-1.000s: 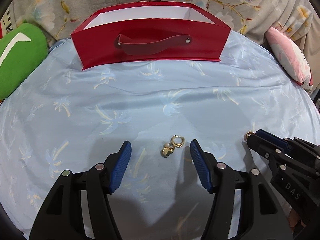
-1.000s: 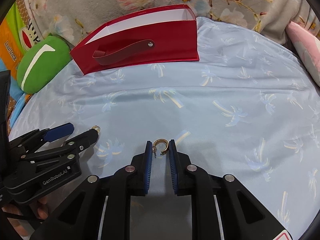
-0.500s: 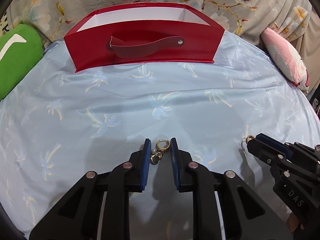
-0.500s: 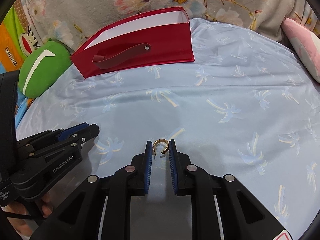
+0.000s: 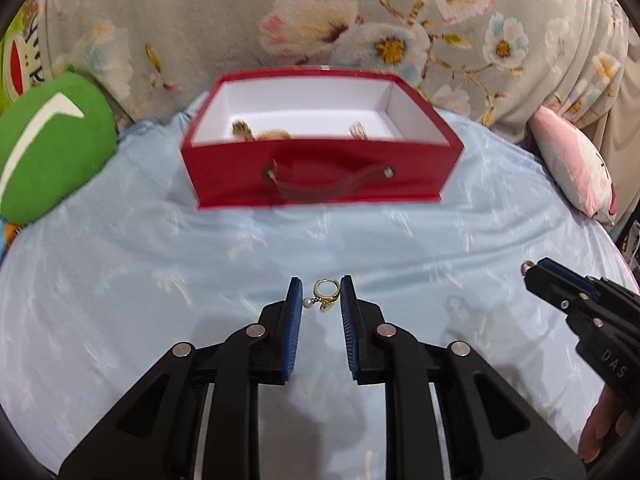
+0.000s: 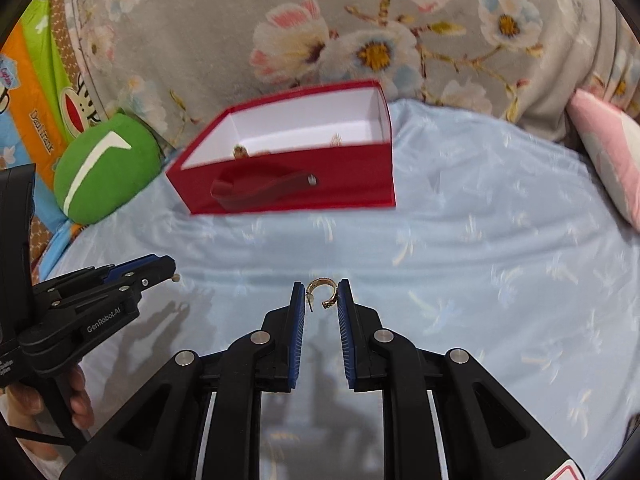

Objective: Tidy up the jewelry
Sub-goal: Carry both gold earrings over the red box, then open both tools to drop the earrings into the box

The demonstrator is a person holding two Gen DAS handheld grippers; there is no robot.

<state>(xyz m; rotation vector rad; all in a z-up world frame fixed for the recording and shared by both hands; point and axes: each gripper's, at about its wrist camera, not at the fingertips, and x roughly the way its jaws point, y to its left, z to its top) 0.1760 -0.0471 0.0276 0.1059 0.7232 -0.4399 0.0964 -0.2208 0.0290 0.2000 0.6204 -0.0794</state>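
My left gripper is shut on a gold hoop earring with a pearl and a heart charm, held above the light blue sheet. My right gripper is shut on an open gold hoop earring, also lifted. Each gripper shows in the other's view, the right one at the right and the left one at the left. The red box with a white inside and a strap handle stands ahead; it shows in the right wrist view too. Some gold jewelry lies inside it.
A green cushion lies left of the box. A pink pillow lies at the right. A grey floral fabric rises behind the box. The light blue palm-print sheet covers the surface.
My left gripper closed on the charm earring and lifted it. Both grippers rose with their earrings, so the inside of the red box now shows.
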